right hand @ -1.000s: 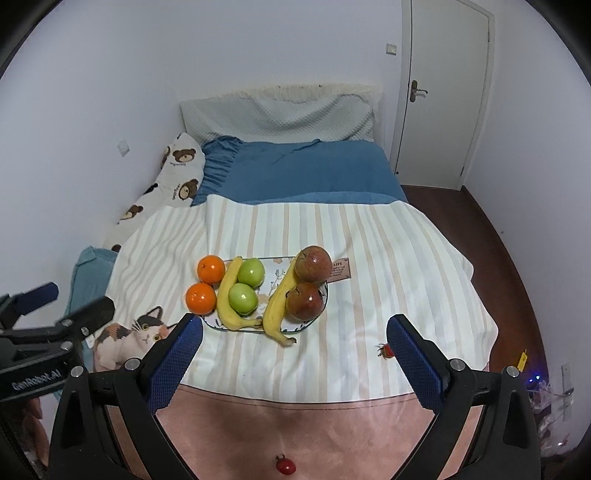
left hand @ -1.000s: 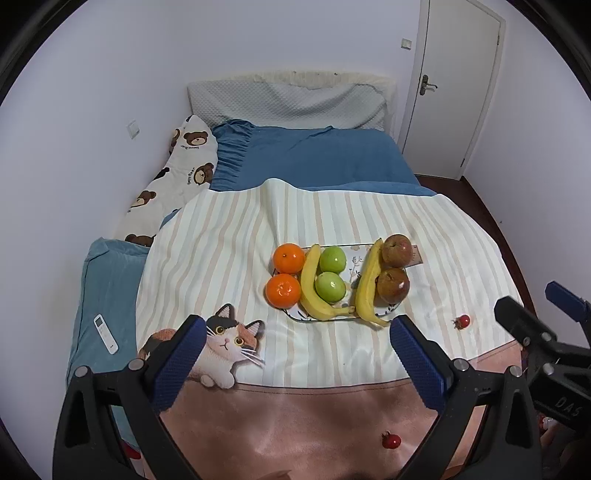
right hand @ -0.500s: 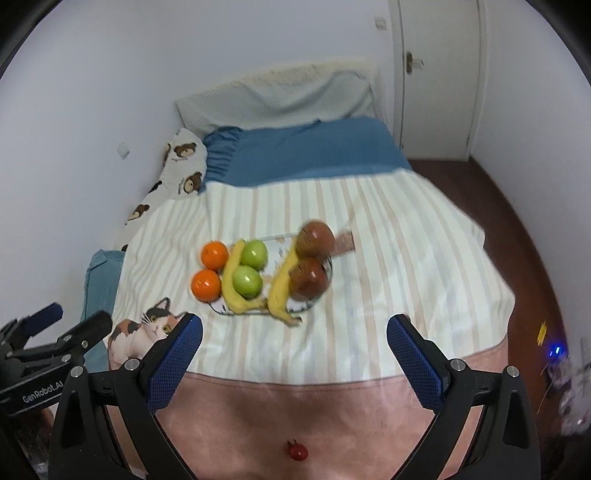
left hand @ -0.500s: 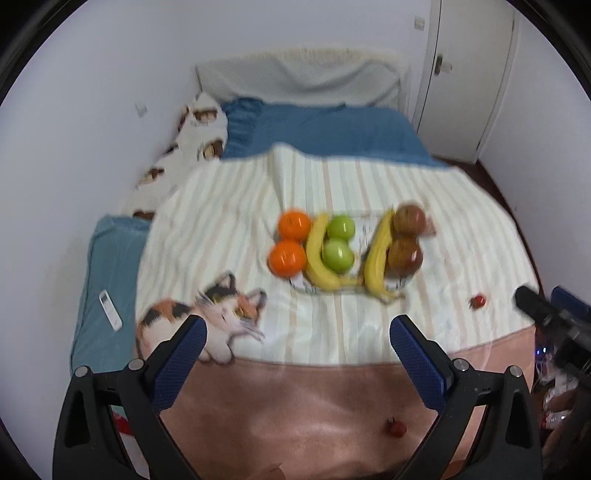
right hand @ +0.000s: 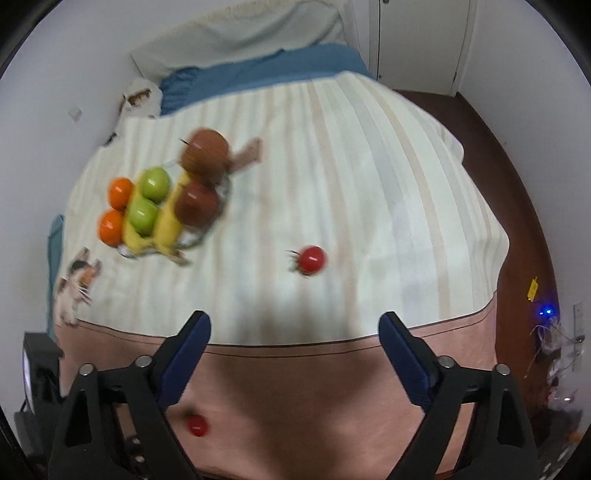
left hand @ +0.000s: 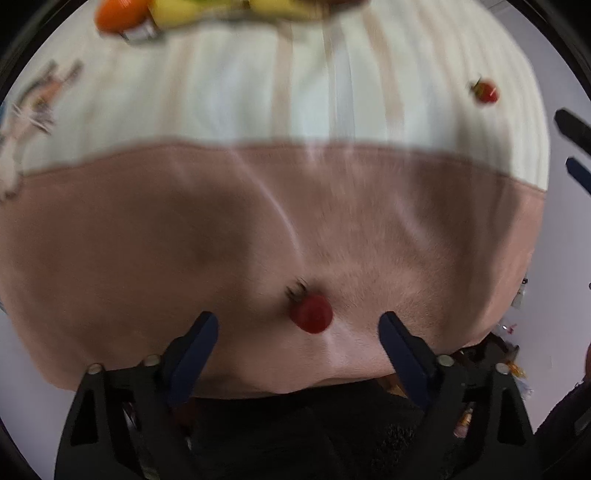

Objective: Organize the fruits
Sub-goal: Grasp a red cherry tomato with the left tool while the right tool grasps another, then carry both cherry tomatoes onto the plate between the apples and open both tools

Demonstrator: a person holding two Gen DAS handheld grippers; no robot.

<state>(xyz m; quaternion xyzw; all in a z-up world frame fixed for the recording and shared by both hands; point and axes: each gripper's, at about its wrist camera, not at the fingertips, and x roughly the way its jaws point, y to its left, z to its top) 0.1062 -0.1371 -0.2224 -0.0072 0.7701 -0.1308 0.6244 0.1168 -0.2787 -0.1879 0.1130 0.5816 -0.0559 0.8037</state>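
Left wrist view: hovering low over the pink lower band of the bedspread (left hand: 147, 240), the left gripper (left hand: 298, 325) with dark blue finger pads (left hand: 195, 345), jaws spread wide and holding nothing. Lying between the fingertips, slightly nearer the right pad and touching neither, a small round red cherry tomato with a dark stem (left hand: 311, 313), resting on the pink fabric. Sitting far ahead and to the right, on the cream striped part of the cover, a second small red tomato (left hand: 484, 91), blurred. Showing at the top edge, far ahead and to the left, part of a round orange fruit (left hand: 120, 14) and a strip of yellow banana (left hand: 192, 10). Peeking in at the left rim, a printed calico cat (left hand: 26, 110). Blurring over most of this view.

Right wrist view: hanging above the seam between pink band and cream stripes, the right gripper (right hand: 294, 326), blue pads equally far apart, gripping nothing. Lying ahead of the fingertips, close to centre and well apart from them, a red tomato (right hand: 312, 259) on the striped cloth. Resting behind the left finger, near its base, another small red tomato (right hand: 197, 425) on the pink. Standing ahead and well to the left, a shallow plate (right hand: 195, 240) carrying two oranges (right hand: 110, 226), two green apples (right hand: 154, 183), two yellow bananas (right hand: 168, 225) and two reddish-brown round fruits (right hand: 195, 206), all packed touching. Stretching beyond, a blue sheet (right hand: 258, 74) and a pale pillow (right hand: 240, 33).
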